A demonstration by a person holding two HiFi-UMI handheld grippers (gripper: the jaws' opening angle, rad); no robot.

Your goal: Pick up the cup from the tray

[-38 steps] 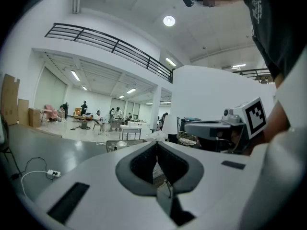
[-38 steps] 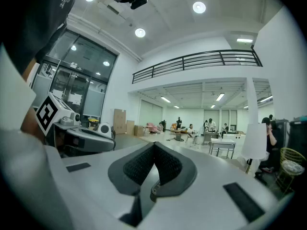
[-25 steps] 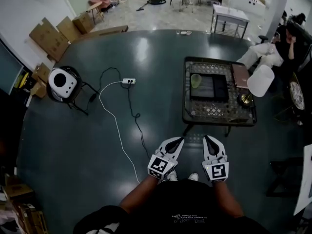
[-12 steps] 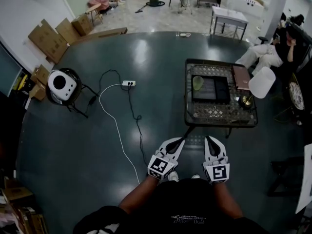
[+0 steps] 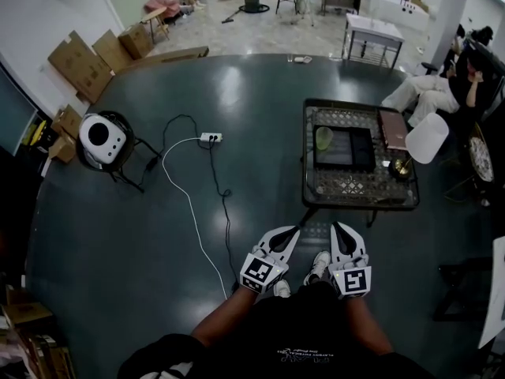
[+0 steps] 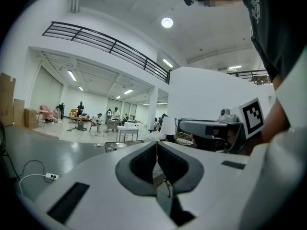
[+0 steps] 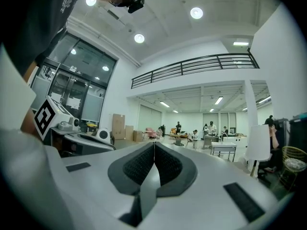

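Note:
A pale green cup point(image 5: 323, 138) stands at the left end of a dark tray point(image 5: 347, 150) on a low metal lattice table point(image 5: 359, 189). Both grippers hang close to the person's body, well short of the table. The left gripper point(image 5: 290, 231) is shut with nothing in it, and in its own view the jaws of the left gripper point(image 6: 156, 147) meet along a thin line. The right gripper point(image 5: 341, 228) is shut and empty too; the pads of the right gripper point(image 7: 154, 148) touch, with the open hall beyond them.
On the table lie a pinkish book point(image 5: 392, 127) and a lamp with a white shade point(image 5: 427, 137). A power strip point(image 5: 210, 137) with a white cable point(image 5: 185, 196) lies on the dark floor at left, near a round white device point(image 5: 101, 136). A person sits at the far right point(image 5: 442, 85).
One of the person's shoes has stepped forward between the grippers, and the head view has shifted slightly. Both grippers stay shut and almost still.

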